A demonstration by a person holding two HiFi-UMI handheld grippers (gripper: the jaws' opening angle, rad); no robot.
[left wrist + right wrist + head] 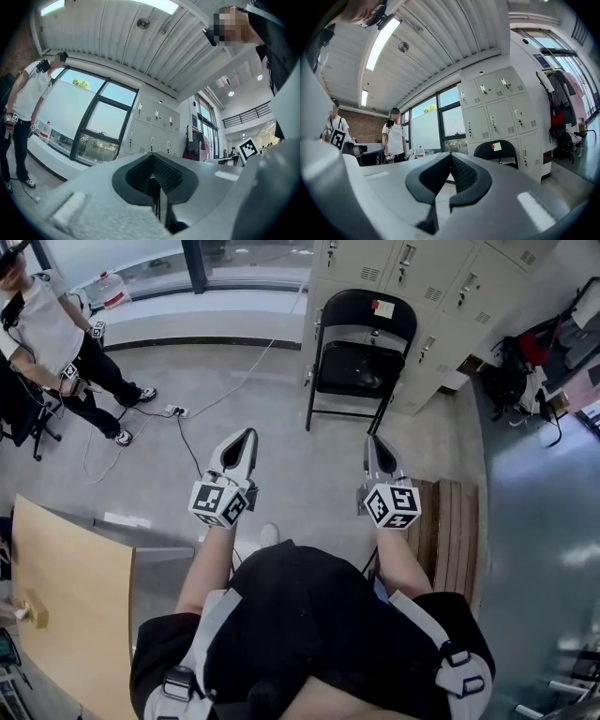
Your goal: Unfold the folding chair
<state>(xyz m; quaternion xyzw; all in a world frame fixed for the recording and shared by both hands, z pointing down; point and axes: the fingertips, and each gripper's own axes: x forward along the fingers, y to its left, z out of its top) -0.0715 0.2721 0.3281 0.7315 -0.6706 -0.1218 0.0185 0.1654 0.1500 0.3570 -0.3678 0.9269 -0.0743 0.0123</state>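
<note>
The black folding chair (361, 357) stands on the grey floor against the lockers, its seat down and a yellow note on its backrest. In the right gripper view its backrest (502, 152) shows to the right of the jaws. My left gripper (246, 434) is held out toward the chair's left side, well short of it, jaws shut with nothing in them. My right gripper (373, 442) points at the chair's right front leg, also short of it and shut empty. The closed black pads fill the left gripper (152, 157) and right gripper (451, 157) views.
Beige lockers (441, 287) line the wall behind the chair. A person in a white shirt (56, 334) stands at far left, with a power strip and cable (176, 411) on the floor nearby. A wooden board (75, 615) is at my left, wooden slats (450, 531) at my right.
</note>
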